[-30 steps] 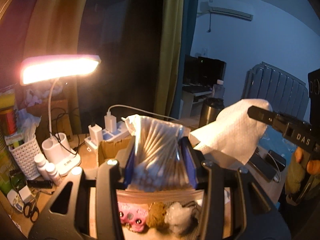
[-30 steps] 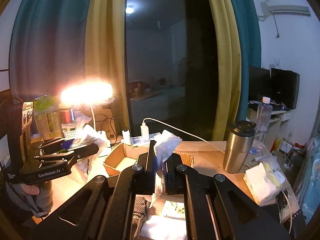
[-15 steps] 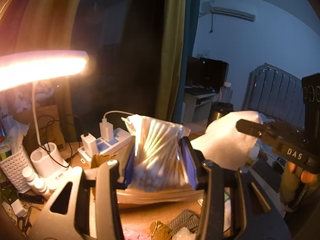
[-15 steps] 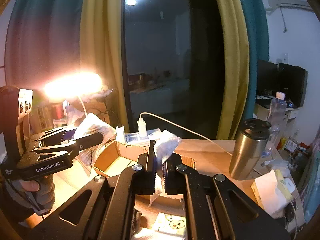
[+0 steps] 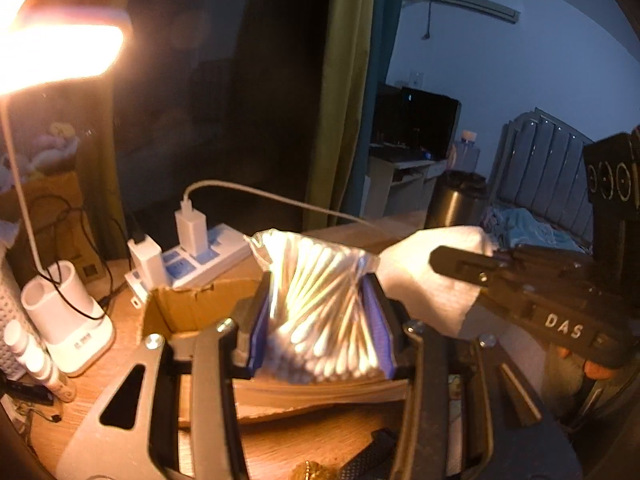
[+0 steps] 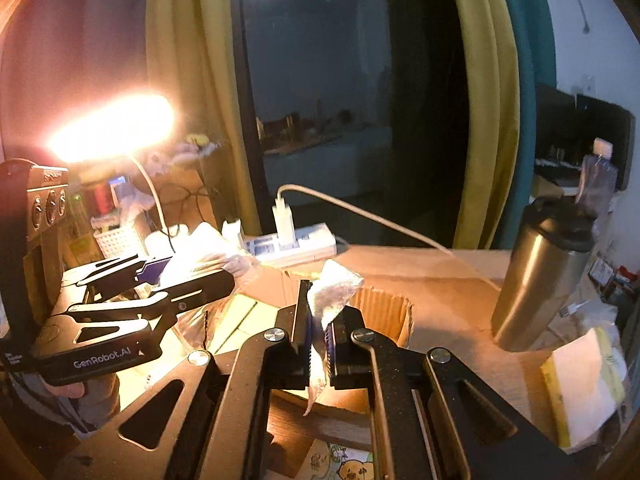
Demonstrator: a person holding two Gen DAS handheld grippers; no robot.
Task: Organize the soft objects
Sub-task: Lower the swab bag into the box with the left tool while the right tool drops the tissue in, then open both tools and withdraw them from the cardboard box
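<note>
My left gripper [image 5: 320,320] is shut on a clear bag of cotton swabs [image 5: 320,304] and holds it above an open cardboard box [image 5: 188,308]. It also shows in the right wrist view [image 6: 192,276], at the left, over the same box [image 6: 384,312]. My right gripper [image 6: 318,332] is shut on a white paper tissue [image 6: 332,292] that hangs between its fingers. In the left wrist view the right gripper [image 5: 460,264] comes in from the right with the tissue [image 5: 432,280] close beside the swab bag.
A lit desk lamp [image 5: 60,52] glares at the upper left. A power strip with chargers [image 5: 192,256] lies behind the box. A white holder [image 5: 68,316] and small bottles [image 5: 36,360] stand left. A steel tumbler [image 6: 540,272] and tissue pack [image 6: 584,384] stand right.
Both grippers have moved forward and lower toward the cardboard box, each keeping its load. The lamp and power strip now look nearer. The small toys below the left gripper have left view.
</note>
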